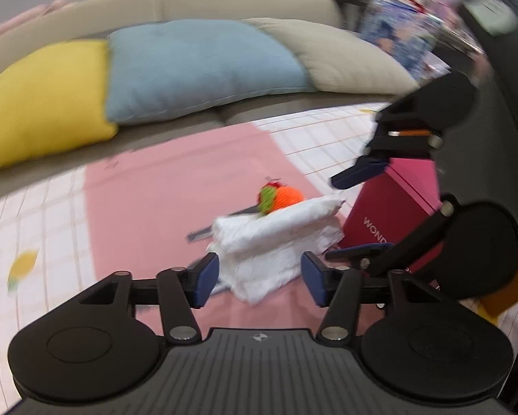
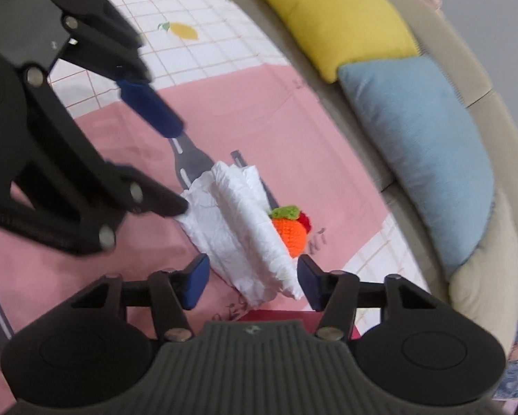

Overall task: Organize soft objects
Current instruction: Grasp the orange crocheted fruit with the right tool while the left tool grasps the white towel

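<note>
A folded white cloth lies on the pink mat, also in the right wrist view. An orange crocheted fruit with a green leaf sits just behind it, and it shows in the right wrist view. My left gripper is open with the cloth's near end between its pads. My right gripper is open around the cloth's other end; it shows in the left wrist view at right. My left gripper also shows in the right wrist view.
A magenta box stands right of the cloth. Yellow, blue and beige cushions lean on the sofa behind. A white checked sheet lies under the mat. Stacked books at back right.
</note>
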Demonstrator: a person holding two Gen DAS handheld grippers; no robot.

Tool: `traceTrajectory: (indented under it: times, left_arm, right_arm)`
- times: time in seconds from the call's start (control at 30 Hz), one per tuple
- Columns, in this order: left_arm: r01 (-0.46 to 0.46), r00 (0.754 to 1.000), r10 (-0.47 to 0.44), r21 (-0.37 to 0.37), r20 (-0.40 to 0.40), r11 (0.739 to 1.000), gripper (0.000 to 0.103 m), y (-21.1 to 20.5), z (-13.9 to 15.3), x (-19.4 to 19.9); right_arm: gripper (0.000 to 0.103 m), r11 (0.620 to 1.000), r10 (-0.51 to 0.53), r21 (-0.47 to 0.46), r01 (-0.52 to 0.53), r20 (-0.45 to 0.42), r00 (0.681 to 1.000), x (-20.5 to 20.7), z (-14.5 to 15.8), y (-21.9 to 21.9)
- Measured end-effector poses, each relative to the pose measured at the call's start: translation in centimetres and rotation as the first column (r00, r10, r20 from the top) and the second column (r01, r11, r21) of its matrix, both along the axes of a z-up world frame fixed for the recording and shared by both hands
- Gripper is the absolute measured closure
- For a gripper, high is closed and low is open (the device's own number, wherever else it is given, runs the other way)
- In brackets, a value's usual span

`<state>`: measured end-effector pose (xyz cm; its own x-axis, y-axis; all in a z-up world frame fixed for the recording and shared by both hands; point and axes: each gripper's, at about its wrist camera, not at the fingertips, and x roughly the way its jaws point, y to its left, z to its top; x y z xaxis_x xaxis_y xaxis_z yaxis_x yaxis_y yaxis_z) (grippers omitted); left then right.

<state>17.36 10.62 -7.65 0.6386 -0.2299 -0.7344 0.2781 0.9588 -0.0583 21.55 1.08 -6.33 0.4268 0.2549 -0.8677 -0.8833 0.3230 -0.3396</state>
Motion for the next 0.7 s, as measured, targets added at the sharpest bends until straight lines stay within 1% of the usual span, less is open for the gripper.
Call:
traceTrajectory:
  times: [0.03, 0.07, 0.13, 0.27, 0.3, 0.33, 0.4, 0.43, 0.5, 0.53, 0.6, 0.63, 0.7]
  left_arm:
    - [0.034, 0.999, -0.034, 0.013, 0.000, 0.999, 0.031, -0.1, -0.1, 0.5]
    - [0.061, 0.998, -0.061, 0.020, -0.002, 0.998, 0.031, -0.3, -0.2, 1.0]
    - [0.106, 0.994, -0.106, 0.021, -0.011, 0.994, 0.027, -0.3, -0.5, 2.0]
    - [0.153, 0.988, -0.153, 0.047, 0.003, 0.987, 0.025, -0.2, -0.9, 3.5]
    - [0.163, 0.987, -0.163, 0.048, -0.002, 0.986, 0.022, 0.0, -1.0, 3.8]
    - [0.173, 0.985, -0.173, 0.052, -0.006, 0.984, 0.021, 0.0, -1.2, 4.0]
    - [0.206, 0.979, -0.206, 0.076, -0.010, 0.976, 0.021, -0.1, -1.5, 4.3]
    - [0.222, 0.975, -0.222, 0.095, -0.012, 0.971, 0.021, -0.4, -1.7, 4.3]
    - [0.249, 0.968, -0.249, 0.123, -0.020, 0.961, 0.021, -1.1, -2.0, 4.6]
    - [0.260, 0.965, -0.260, 0.131, -0.024, 0.957, 0.021, -1.5, -2.2, 4.7]
    - [0.274, 0.962, -0.272, 0.142, -0.036, 0.951, 0.021, -2.1, -2.8, 5.0]
    - [0.277, 0.961, -0.273, 0.140, -0.046, 0.951, 0.021, -2.3, -3.1, 5.2]
    - [0.277, 0.960, -0.269, 0.133, -0.072, 0.952, 0.021, -2.6, -3.8, 5.7]
  right_arm:
    - [0.050, 1.000, -0.003, 0.003, 0.003, -0.018, 1.000, 0.5, 0.1, 0.0]
    - [0.053, 1.000, -0.001, 0.003, 0.001, -0.032, 0.999, 1.0, 0.1, 0.0]
    - [0.057, 1.000, -0.001, 0.001, 0.001, -0.064, 0.998, 2.0, 0.1, -0.1]
    - [0.058, 0.998, -0.047, 0.039, 0.054, -0.151, 0.987, 4.2, 0.8, -0.8]
    - [0.059, 0.996, -0.060, 0.050, 0.069, -0.166, 0.984, 4.8, 1.1, -0.9]
    - [0.059, 0.993, -0.080, 0.071, 0.095, -0.187, 0.979, 5.4, 1.4, -1.2]
    - [0.062, 0.979, -0.134, 0.114, 0.166, -0.247, 0.960, 6.8, 2.0, -1.6]
    - [0.064, 0.967, -0.169, 0.138, 0.214, -0.284, 0.944, 7.6, 2.1, -1.7]
    - [0.064, 0.945, -0.222, 0.157, 0.285, -0.332, 0.917, 8.7, 2.0, -1.7]
    - [0.064, 0.939, -0.241, 0.153, 0.307, -0.344, 0.908, 8.9, 1.8, -1.3]
    - [0.064, 0.932, -0.277, 0.135, 0.337, -0.336, 0.900, 9.3, 1.2, -0.6]
    - [0.064, 0.923, -0.304, 0.125, 0.363, -0.339, 0.890, 9.6, 0.7, -0.3]
    - [0.064, 0.901, -0.349, 0.117, 0.417, -0.374, 0.859, 10.5, 0.1, -0.1]
